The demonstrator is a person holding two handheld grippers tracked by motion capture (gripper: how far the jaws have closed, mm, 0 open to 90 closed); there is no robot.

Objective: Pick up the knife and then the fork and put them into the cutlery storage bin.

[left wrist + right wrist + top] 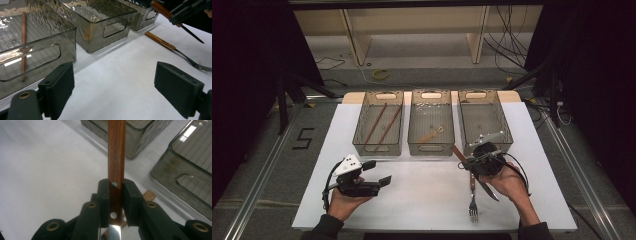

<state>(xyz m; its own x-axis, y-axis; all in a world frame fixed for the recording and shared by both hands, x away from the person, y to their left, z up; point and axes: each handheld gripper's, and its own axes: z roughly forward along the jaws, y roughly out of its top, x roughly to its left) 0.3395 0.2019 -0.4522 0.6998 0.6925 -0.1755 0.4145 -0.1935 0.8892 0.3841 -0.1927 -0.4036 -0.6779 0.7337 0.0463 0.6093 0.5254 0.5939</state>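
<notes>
Overhead, right gripper (472, 162) clamps a wooden-handled knife (116, 157) — left gripper (377, 172) gapes over smooth white table (422, 195).

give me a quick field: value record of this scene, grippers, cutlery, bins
right gripper: shut on the knife, clamped at its wooden handle, lifted off the table
left gripper: open, nothing between the jaws, low over the white table
fork: lying flat on the table below the knife, wooden handle toward the bins
left bin: two chopsticks
middle bin: one small wooden utensil, type unclear
right bin: a metal utensil by its near wall
</notes>
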